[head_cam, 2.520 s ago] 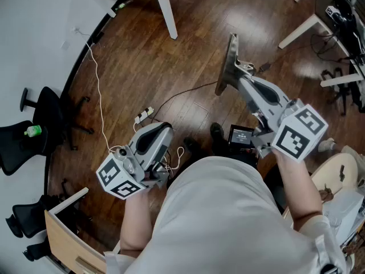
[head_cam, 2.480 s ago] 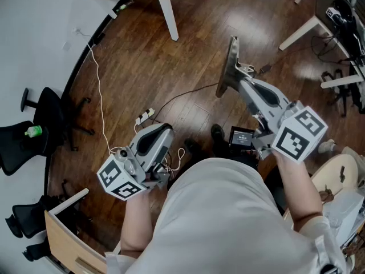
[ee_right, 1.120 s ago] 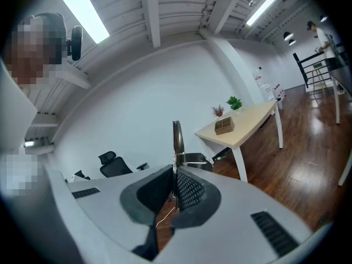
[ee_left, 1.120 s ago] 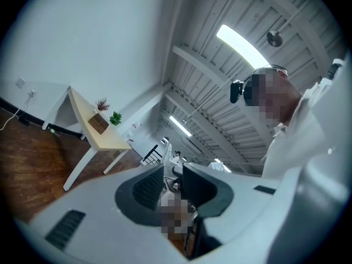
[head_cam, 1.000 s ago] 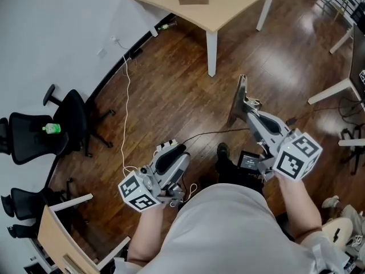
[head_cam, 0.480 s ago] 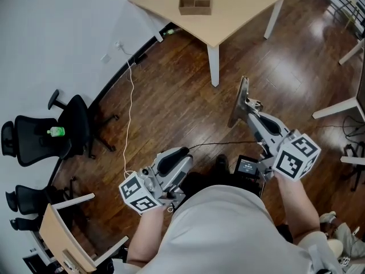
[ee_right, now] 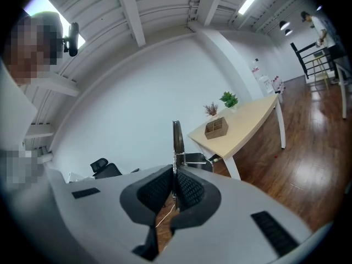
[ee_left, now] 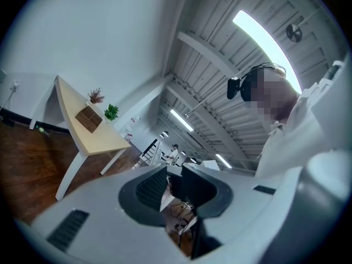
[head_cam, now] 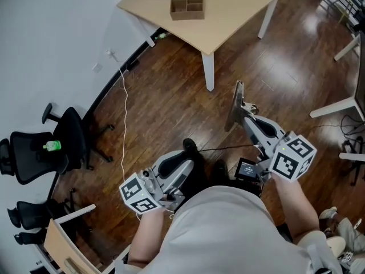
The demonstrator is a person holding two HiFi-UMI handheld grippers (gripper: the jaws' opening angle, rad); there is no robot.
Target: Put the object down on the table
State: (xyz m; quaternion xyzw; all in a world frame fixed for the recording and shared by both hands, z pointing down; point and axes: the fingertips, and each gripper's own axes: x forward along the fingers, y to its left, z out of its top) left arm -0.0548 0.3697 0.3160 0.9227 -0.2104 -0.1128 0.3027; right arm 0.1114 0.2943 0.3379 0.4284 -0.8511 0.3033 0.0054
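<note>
My right gripper [head_cam: 245, 113] is shut on a flat metal object [head_cam: 234, 104], held edge-on above the wooden floor. In the right gripper view the object [ee_right: 176, 142] rises as a thin metal strip from between the pads. A beige table [head_cam: 228, 13] stands ahead at the top of the head view, with a compartmented wooden box [head_cam: 187, 5] on it. Table [ee_right: 247, 120] and box [ee_right: 216, 127] lie beyond the object, to its right. My left gripper [head_cam: 185, 154] hangs low near my body, its pads [ee_left: 151, 186] slightly apart with nothing between them.
Black office chairs [head_cam: 40, 153] stand at the left wall, one with a green bottle [head_cam: 51, 146] on its seat. A white cable [head_cam: 122, 113] trails across the floor. White table legs [head_cam: 336, 104] are at the right. Small plants [ee_right: 228, 99] stand on the table's far end.
The view has swung up and forward, bringing the beige table and its box into sight. The right gripper keeps its hold on the metal object; the left stays low.
</note>
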